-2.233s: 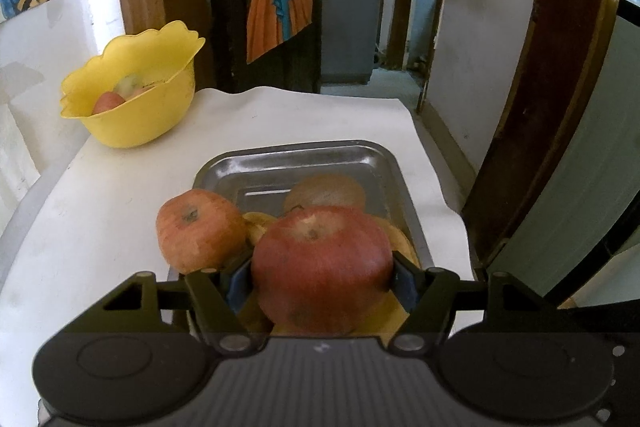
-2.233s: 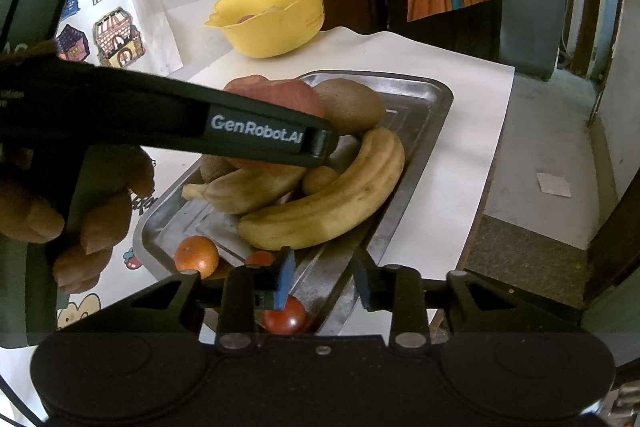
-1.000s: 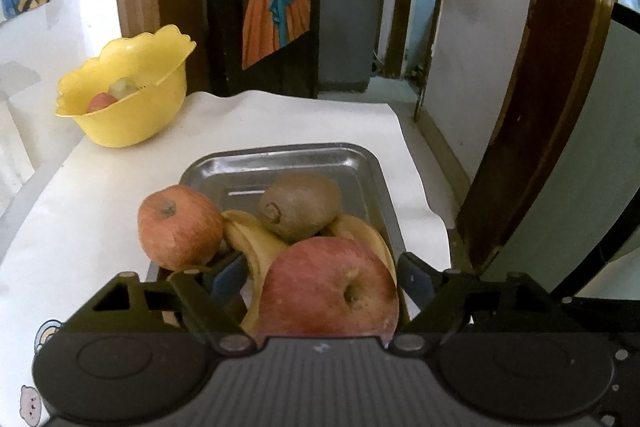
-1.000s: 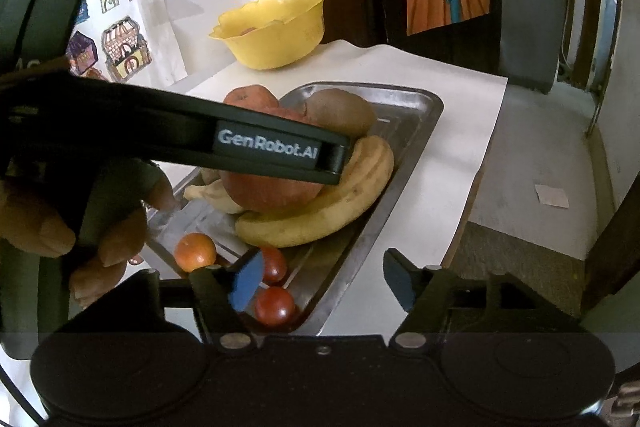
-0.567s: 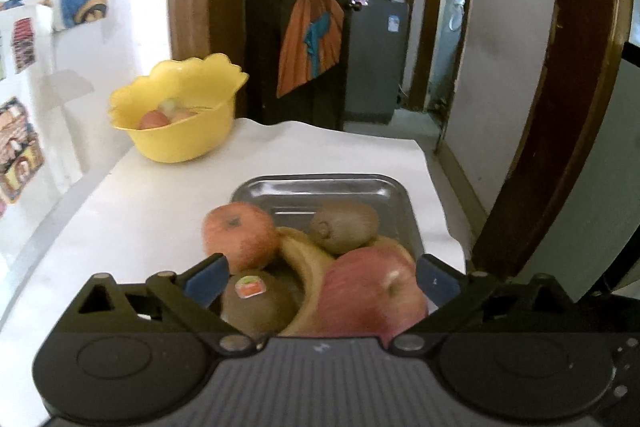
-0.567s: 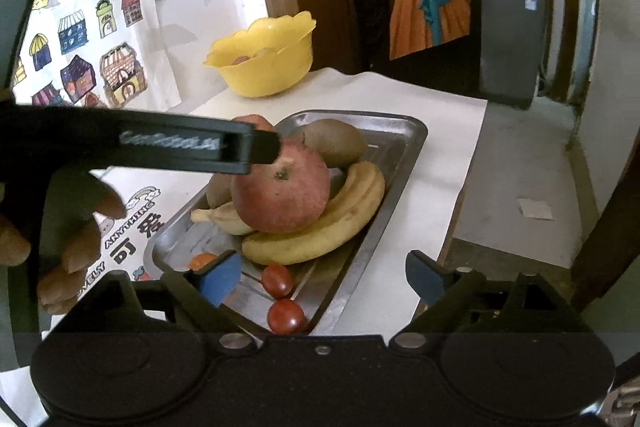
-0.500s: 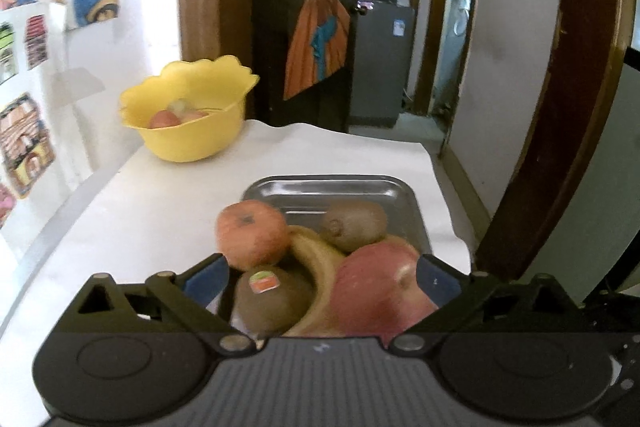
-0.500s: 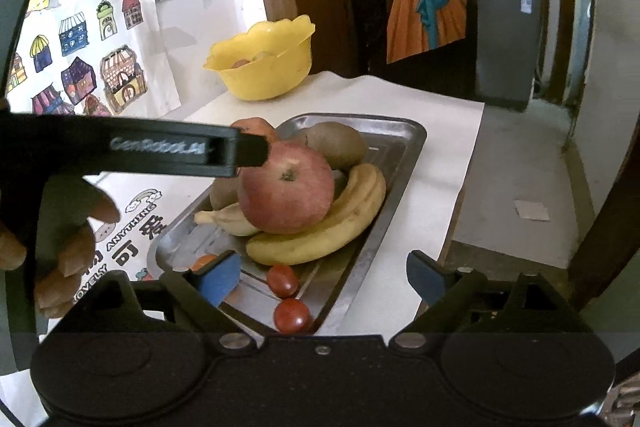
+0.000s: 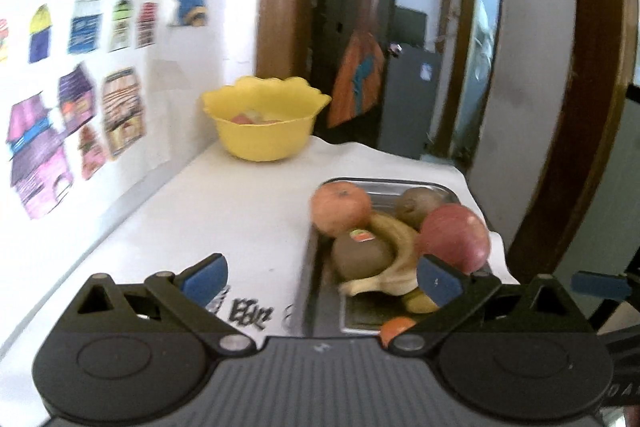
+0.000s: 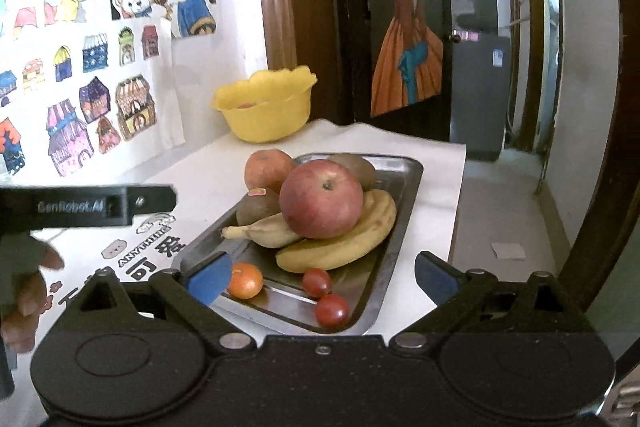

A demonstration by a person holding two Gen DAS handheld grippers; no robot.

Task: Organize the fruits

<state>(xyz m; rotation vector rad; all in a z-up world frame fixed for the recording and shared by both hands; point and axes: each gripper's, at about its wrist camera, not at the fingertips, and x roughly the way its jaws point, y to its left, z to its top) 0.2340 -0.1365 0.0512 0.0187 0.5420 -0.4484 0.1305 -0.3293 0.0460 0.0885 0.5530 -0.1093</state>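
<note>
A steel tray (image 10: 404,203) on the white table holds a red apple (image 10: 321,203) resting on two bananas (image 10: 344,241), an orange-red apple (image 10: 267,169), two kiwis (image 10: 256,206), a small orange (image 10: 245,280) and two cherry tomatoes (image 10: 331,310). The tray also shows in the left wrist view (image 9: 320,291), with the red apple (image 9: 454,237). My left gripper (image 9: 320,277) is open and empty, over the table left of the tray. My right gripper (image 10: 322,277) is open and empty, above the tray's near end.
A yellow bowl (image 10: 266,107) with fruit in it stands at the table's far left, by the wall with cartoon posters (image 10: 100,67). The table's right edge drops to the floor near a wooden door frame (image 10: 600,147). Printed paper (image 10: 152,243) lies left of the tray.
My left gripper let go of the red apple, which now rests on the bananas, then drew back and to the left. My right gripper opened and pulled back and up from the tray.
</note>
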